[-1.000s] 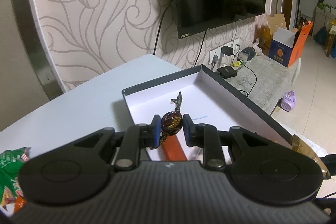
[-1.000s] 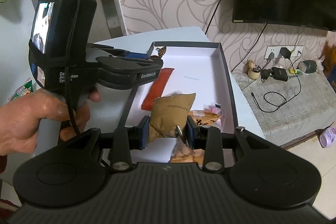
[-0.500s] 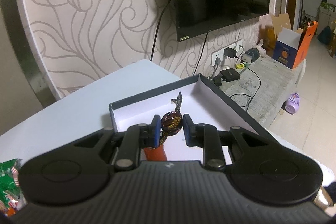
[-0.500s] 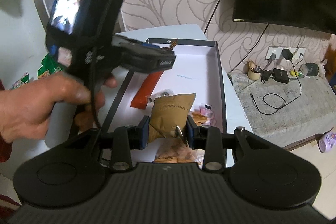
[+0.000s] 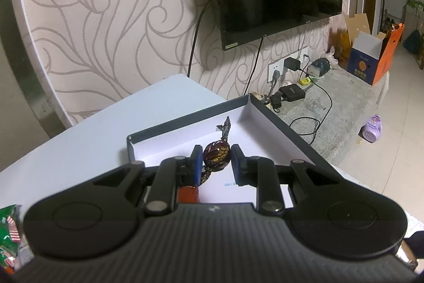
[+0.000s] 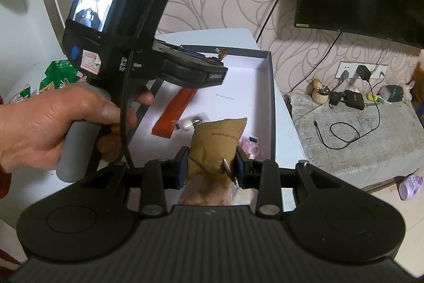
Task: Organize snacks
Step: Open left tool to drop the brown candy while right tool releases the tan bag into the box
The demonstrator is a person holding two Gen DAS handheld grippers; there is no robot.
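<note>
The placing step was in hand: the left gripper point(image 5: 216, 159) pinched a wrapped candy point(image 5: 216, 156) above the box's point(image 6: 271, 102) far end, the right gripper point(image 6: 212, 163) pinched a tan packet point(image 6: 216, 141) over its near end, and next each would need lowering and release.

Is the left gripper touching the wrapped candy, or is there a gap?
Touching. In the left wrist view the left gripper has the wrapped candy pinched between its blue pads above the box, with no gap showing on either side.
</note>
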